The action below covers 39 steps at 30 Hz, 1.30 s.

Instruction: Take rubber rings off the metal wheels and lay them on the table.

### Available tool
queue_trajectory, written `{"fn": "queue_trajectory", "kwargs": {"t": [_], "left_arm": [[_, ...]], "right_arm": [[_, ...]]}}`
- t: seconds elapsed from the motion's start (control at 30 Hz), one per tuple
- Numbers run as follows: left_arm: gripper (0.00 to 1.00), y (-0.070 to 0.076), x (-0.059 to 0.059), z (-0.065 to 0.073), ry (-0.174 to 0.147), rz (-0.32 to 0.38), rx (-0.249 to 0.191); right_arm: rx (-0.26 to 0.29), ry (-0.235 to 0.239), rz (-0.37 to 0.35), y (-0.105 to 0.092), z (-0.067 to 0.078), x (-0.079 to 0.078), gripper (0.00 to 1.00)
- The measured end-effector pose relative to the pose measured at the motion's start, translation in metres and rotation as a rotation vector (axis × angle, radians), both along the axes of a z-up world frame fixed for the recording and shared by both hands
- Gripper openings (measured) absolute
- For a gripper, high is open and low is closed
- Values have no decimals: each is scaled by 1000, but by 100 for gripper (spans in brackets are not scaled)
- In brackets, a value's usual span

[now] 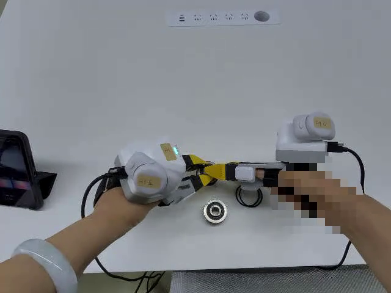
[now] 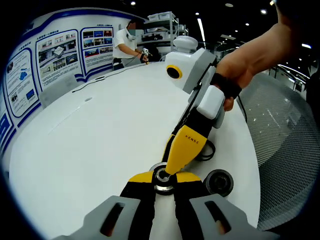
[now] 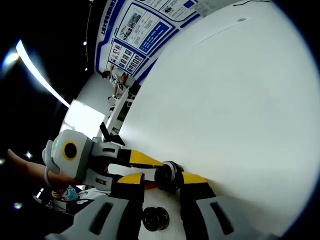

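Note:
My left gripper [image 1: 208,172] [image 2: 164,177] is shut on a small metal wheel [image 2: 161,179] held just above the table. My right gripper [image 1: 215,171] [image 3: 164,179] meets it from the opposite side, its yellow jaws closed on the black rubber ring [image 3: 167,175] around that wheel. In the left gripper view, one yellow jaw of the right gripper comes down onto the wheel's rim. A second metal wheel [image 1: 215,211] [image 2: 218,182] [image 3: 155,219] lies on the table just below the grippers. Loose black rubber rings [image 1: 249,196] [image 2: 206,150] lie on the table beside it, under the right gripper.
The white table [image 1: 201,91] stretches far back, with a power strip [image 1: 223,17] at its far edge. A dark tablet on a stand [image 1: 17,171] sits at the left. Cables trail off both grippers over the near table edge [image 1: 244,267].

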State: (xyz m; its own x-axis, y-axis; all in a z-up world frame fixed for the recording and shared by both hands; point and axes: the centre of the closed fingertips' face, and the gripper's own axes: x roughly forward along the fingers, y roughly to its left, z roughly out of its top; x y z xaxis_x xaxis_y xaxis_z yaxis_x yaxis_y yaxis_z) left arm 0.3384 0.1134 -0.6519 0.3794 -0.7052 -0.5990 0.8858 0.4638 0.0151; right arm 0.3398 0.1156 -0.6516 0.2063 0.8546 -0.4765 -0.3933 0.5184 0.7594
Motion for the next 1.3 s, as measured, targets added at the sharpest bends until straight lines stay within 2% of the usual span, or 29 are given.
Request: {"fn": "queue_trajectory", "kwargs": {"t": [0.2, 0.37, 0.57, 0.8, 1.3], "left_arm": [[13, 0, 0, 0, 0, 1, 0], [13, 0, 0, -1, 1, 3, 1], [13, 0, 0, -1, 1, 4, 0], [13, 0, 0, -1, 1, 5, -1], [13, 0, 0, 0, 1, 4, -3]], "right_arm": [[-6, -6, -2, -1, 2, -2, 31], [-19, -17, -5, -6, 2, -4, 27], [-39, -34, -16, -11, 0, -2, 15], [-93, -64, -18, -14, -6, 0, 4], [-85, -62, -23, -13, -3, 0, 2]]}}
